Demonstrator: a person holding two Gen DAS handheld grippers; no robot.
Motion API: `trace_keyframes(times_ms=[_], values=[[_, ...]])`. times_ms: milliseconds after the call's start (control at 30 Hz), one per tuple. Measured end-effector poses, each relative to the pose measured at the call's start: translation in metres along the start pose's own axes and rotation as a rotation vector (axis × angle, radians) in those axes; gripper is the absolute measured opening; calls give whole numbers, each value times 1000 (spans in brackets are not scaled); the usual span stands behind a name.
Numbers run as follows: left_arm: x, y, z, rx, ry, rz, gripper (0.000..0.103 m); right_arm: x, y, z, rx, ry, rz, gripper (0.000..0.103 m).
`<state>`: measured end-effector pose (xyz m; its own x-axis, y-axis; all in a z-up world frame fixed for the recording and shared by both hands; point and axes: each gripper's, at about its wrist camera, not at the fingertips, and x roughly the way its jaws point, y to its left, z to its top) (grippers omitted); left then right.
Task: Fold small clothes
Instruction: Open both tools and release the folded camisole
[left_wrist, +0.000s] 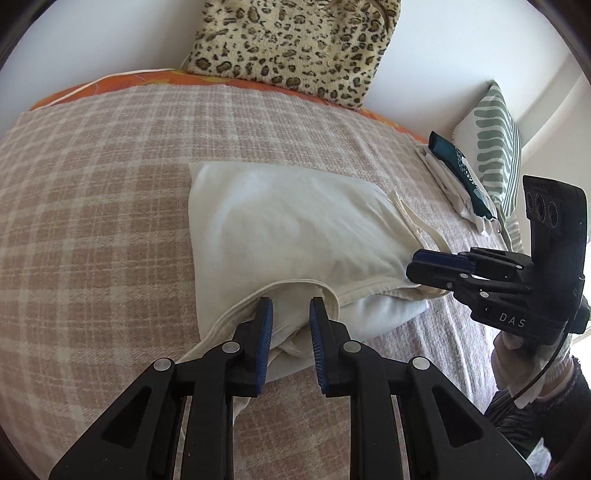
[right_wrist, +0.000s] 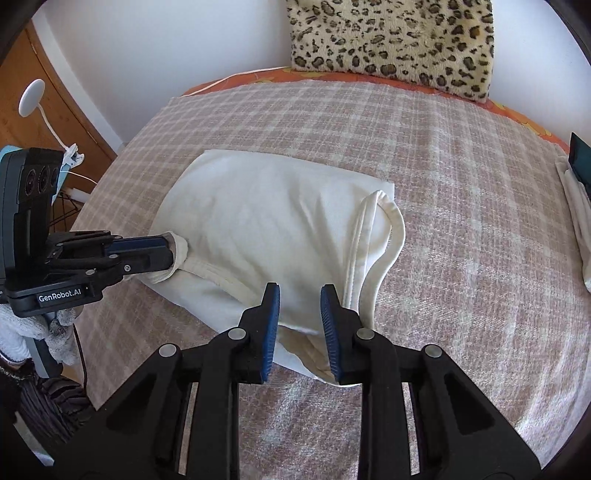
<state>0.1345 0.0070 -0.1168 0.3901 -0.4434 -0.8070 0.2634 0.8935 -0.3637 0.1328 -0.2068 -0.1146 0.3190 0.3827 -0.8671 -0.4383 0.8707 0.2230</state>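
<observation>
A cream tank top (left_wrist: 280, 236) lies partly folded on the plaid blanket (left_wrist: 92, 206); it also shows in the right wrist view (right_wrist: 266, 221). My left gripper (left_wrist: 291, 306) is open, its jaws astride the near-left hem and strap. In the right wrist view the left gripper (right_wrist: 168, 254) touches the garment's left corner. My right gripper (right_wrist: 300, 295) is open over the near hem beside the strap loop (right_wrist: 384, 236). In the left wrist view the right gripper (left_wrist: 417, 269) rests at the garment's right corner.
A leopard-print cushion (left_wrist: 295, 48) leans on the wall at the back. A striped green pillow (left_wrist: 495, 147) and a stack of folded clothes (left_wrist: 458, 177) lie at the right edge. A wooden cabinet (right_wrist: 22, 96) and white lamp (right_wrist: 31, 92) stand left of the bed.
</observation>
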Motion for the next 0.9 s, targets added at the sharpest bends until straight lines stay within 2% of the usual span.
trace_keyframes(times_ms=[100, 200, 333, 433, 500, 567, 633, 800, 900], values=[[-2, 1, -14, 10, 13, 6, 19, 1, -8, -10, 2, 32, -48, 25], [-6, 2, -19, 12, 17, 5, 19, 0, -18, -19, 38, 78, -36, 25], [-17, 5, -21, -10, 15, -11, 19, -11, -20, -23, 20, 97, -53, 25], [-32, 5, -17, -20, -25, -27, 19, -25, -19, -22, 3, 72, -21, 26], [-42, 5, -12, -22, -64, -28, 19, -33, -21, -18, 10, 40, -2, 30], [-50, 7, -4, -35, -104, -28, 19, -39, -24, -12, 43, 2, 21, 37], [-53, 12, 5, -61, -133, -34, 19, -44, -29, -7, 83, -32, 56, 37], [-45, 28, 29, -103, -177, -11, 21, -44, -30, 5, 156, -84, 126, 37], [-30, 44, 38, -196, -165, -67, 21, -35, -27, 9, 143, -80, 109, 37]])
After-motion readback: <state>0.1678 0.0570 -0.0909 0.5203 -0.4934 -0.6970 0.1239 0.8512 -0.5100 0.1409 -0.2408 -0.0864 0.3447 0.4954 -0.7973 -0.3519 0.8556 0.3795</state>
